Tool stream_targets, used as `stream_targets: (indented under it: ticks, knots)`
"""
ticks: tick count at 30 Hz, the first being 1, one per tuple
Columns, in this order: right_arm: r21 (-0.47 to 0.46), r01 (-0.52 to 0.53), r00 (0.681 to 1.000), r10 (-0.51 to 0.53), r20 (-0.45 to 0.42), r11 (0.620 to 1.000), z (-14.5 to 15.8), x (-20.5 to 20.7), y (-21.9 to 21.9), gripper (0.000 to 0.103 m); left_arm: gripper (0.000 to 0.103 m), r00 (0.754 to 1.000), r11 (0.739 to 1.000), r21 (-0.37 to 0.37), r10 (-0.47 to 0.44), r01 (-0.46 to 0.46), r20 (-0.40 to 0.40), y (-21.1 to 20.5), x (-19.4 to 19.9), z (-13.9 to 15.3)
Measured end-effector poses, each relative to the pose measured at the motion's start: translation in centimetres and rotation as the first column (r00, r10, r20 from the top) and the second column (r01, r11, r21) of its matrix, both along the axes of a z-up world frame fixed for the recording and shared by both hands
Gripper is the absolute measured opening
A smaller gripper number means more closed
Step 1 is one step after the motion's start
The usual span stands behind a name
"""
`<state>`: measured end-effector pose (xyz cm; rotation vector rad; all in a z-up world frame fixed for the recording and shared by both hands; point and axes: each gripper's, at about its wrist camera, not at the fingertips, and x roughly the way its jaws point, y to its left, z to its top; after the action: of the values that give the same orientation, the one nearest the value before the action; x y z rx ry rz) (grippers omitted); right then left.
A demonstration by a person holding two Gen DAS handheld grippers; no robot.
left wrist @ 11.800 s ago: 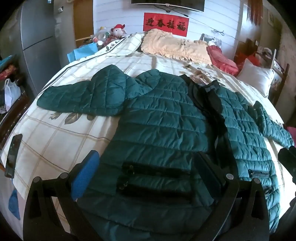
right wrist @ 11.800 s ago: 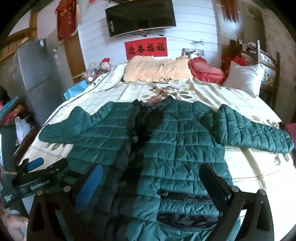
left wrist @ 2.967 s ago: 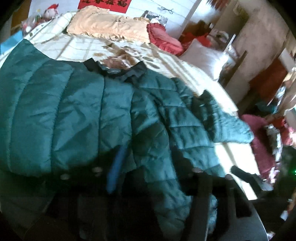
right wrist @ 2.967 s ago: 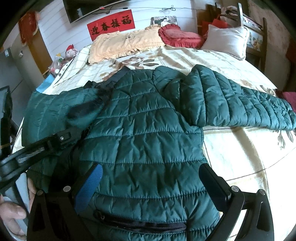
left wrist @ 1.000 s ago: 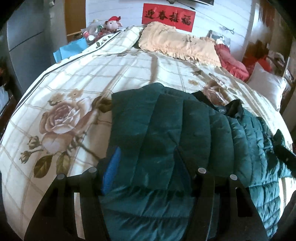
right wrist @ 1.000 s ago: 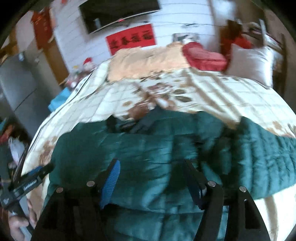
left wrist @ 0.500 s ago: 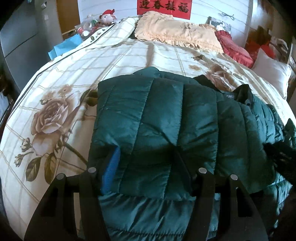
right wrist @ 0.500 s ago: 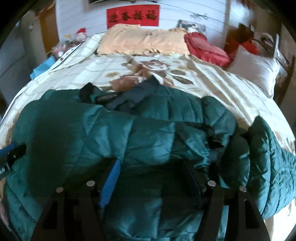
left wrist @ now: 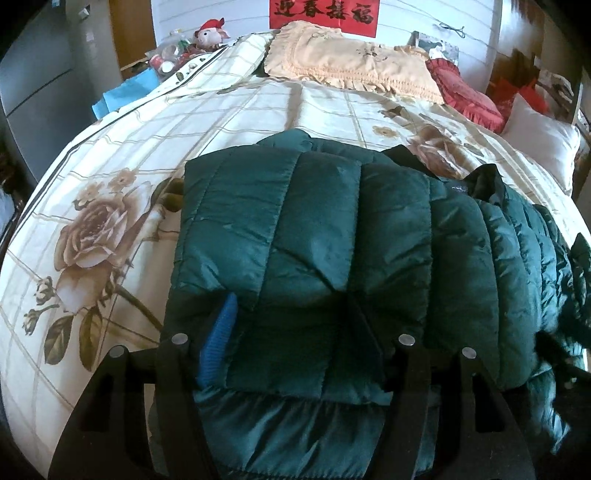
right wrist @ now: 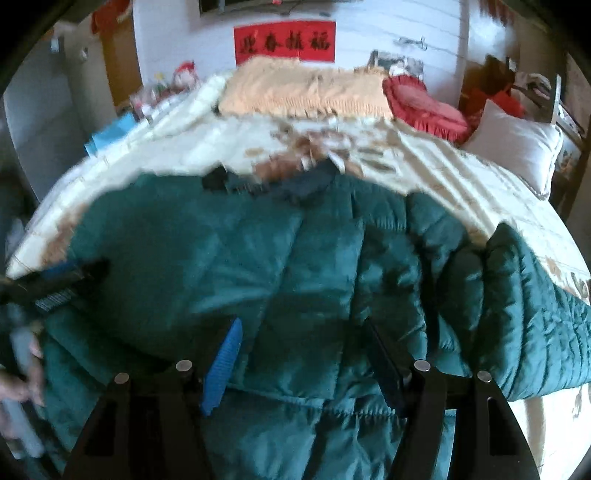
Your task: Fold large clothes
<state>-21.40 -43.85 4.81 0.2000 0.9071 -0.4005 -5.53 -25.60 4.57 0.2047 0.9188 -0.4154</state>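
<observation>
A dark green quilted jacket (left wrist: 317, 229) lies on the flowered bedsheet (left wrist: 92, 236), with one half folded over the other and its black collar (left wrist: 484, 181) toward the pillows. My left gripper (left wrist: 291, 332) has the near edge of the folded layer bunched between its fingers, and its jaws are opening. The right gripper (right wrist: 303, 354) holds the same near edge of the jacket (right wrist: 229, 258) between its blue pad (right wrist: 221, 362) and black finger. One sleeve (right wrist: 535, 314) lies out to the right. The left gripper (right wrist: 55, 288) and a hand (right wrist: 22, 373) show at the right wrist view's left edge.
A peach pillow (left wrist: 351, 66), a red cushion (left wrist: 465, 96) and a white pillow (left wrist: 539, 144) lie at the head of the bed. Toys (left wrist: 210, 33) and a blue box (left wrist: 125, 92) sit at the far left, beside a grey cabinet (left wrist: 33, 74).
Both grippers have sunk toward the bed with the jacket's near edge. The folded layer now lies flatter over the lower half, and the right wrist view has come closer to the jacket.
</observation>
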Motion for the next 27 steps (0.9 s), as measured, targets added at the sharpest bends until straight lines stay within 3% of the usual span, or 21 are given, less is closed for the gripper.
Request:
stream_targets:
  ticks: [5, 10, 12, 21, 27]
  knots:
    - [0.011, 0.01, 1.0, -0.01, -0.005, 1.0, 0.3, -0.6, -0.3, 0.065, 0.065, 1.0, 1.0, -0.001, -0.011, 0.011, -0.006, -0.3, 0.0, -0.1]
    - [0.031, 0.025, 0.997, -0.027, 0.072, 0.999, 2.6, -1.7, -0.3, 0.065, 0.065, 1.0, 0.998, -0.067, -0.018, 0.017, -0.017, -0.3, -0.5, 1.0]
    - [0.014, 0.035, 0.996, -0.036, 0.085, 0.999, 3.0, -1.6, -0.4, 0.065, 0.065, 0.999, 0.998, -0.057, -0.028, 0.027, -0.016, -0.9, -0.5, 1.1]
    - [-0.059, 0.079, 0.997, -0.08, -0.012, 0.995, -0.4, 0.8, -1.4, 0.064, 0.066, 0.999, 0.999, -0.021, -0.038, 0.038, -0.025, -2.2, 0.7, 0.3]
    - [-0.034, 0.085, 0.996, -0.085, 0.007, 0.996, 1.1, -0.6, -1.4, 0.064, 0.066, 0.999, 0.999, -0.011, -0.045, 0.044, -0.018, -2.1, 0.5, 0.1]
